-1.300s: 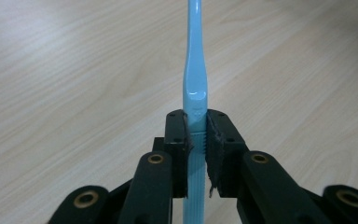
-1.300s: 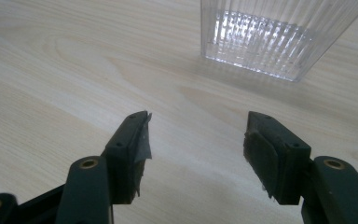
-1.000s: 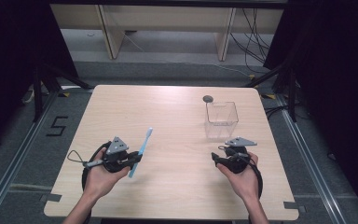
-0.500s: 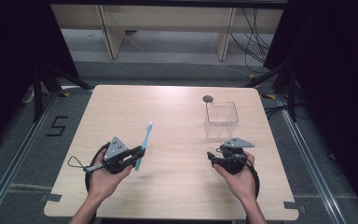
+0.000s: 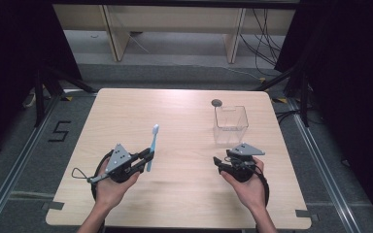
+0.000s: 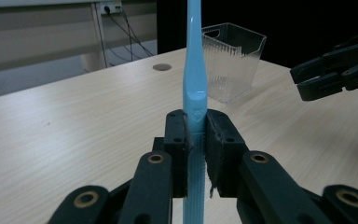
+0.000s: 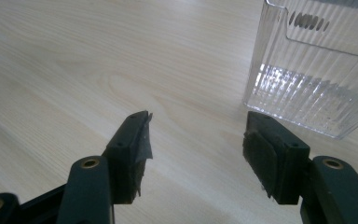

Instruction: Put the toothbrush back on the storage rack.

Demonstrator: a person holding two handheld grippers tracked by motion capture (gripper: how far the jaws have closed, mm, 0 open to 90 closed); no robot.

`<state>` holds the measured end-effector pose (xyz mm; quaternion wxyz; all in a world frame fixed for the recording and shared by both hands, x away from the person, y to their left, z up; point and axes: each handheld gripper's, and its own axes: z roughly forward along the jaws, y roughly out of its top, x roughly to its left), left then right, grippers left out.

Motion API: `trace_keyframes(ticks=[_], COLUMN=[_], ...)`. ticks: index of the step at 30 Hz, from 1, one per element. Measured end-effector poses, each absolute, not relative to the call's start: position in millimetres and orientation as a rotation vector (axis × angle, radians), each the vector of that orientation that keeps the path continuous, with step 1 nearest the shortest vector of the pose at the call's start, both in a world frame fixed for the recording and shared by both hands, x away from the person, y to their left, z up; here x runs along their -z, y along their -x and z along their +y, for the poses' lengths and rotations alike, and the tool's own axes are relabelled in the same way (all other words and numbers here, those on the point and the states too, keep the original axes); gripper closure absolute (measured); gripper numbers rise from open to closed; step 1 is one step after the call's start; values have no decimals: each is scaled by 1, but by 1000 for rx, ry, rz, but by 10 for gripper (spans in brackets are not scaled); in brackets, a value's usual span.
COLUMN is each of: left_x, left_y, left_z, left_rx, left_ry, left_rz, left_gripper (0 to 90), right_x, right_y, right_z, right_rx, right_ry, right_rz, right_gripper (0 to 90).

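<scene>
The light blue toothbrush [image 6: 195, 88] stands clamped by its handle between the pads of the left gripper [image 5: 143, 158], its shaft rising straight up from the jaws and its bristled head [image 5: 156, 128] beyond their tips in the high view. Ahead of those jaws and to their right sits the clear ribbed plastic container [image 6: 233, 60] on the wooden table [image 5: 175, 121]. The right gripper [image 7: 196, 140] holds its jaws apart with nothing between them, the container [image 7: 317, 70] just beyond its right jaw.

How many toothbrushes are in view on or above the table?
1. A light blue plastic toothbrush is clamped by its handle in the left gripper, above the near-left part of the pale wooden table. The clear ribbed plastic box looks empty.
</scene>
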<state>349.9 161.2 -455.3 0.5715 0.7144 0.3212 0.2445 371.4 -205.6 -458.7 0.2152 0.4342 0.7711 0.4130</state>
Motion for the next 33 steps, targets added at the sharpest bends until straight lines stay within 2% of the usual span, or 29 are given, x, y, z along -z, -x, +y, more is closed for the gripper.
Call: trace_keyframes(ticks=[14, 33], left_x=[463, 458], left_y=[-352, -353], left_z=[161, 143], left_rx=[-531, -543], left_ry=[-1601, -1588], left_rz=[732, 674], left_gripper=[785, 785], right_x=[446, 419], right_y=[-360, -350], right_z=[-188, -144], right_rx=[-1323, -1551], right_ry=[-1106, -934], right_rz=[2122, 2072], right_gripper=[434, 610])
